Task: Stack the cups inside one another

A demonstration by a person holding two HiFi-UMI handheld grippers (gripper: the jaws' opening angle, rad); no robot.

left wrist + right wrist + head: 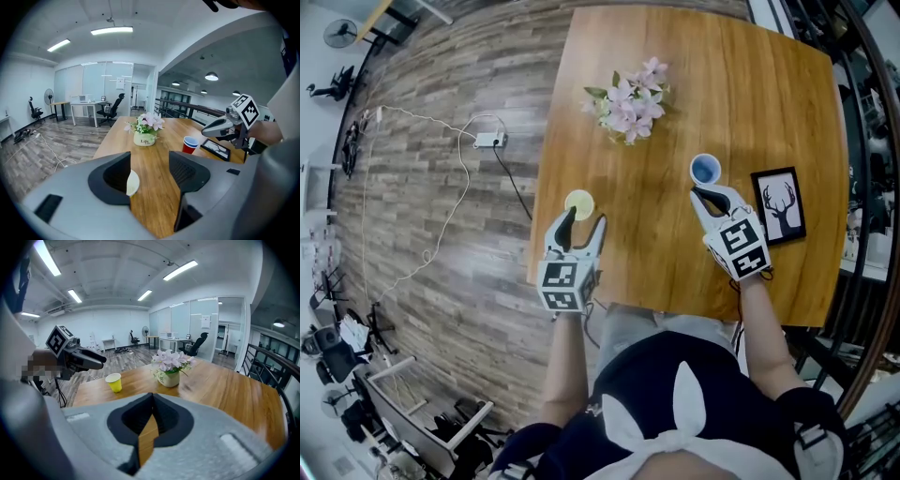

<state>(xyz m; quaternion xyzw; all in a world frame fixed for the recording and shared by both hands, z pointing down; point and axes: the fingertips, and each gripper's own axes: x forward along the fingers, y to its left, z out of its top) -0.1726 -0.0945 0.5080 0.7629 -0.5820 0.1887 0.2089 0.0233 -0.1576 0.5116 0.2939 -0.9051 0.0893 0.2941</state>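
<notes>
The left gripper holds its jaws apart and empty, the upright yellow cup just beyond its left tip, left of centre — the right gripper, closed, points at the red cup.

Ceiling strip lights are flooding the office with bright, even white light, casting only soft shadows on the wooden table. All three views are bulging like fisheyes and darkening at the corners. Close to the lens, the yellow cup is blurring out of focus, and the flowers are smearing slightly.
</notes>
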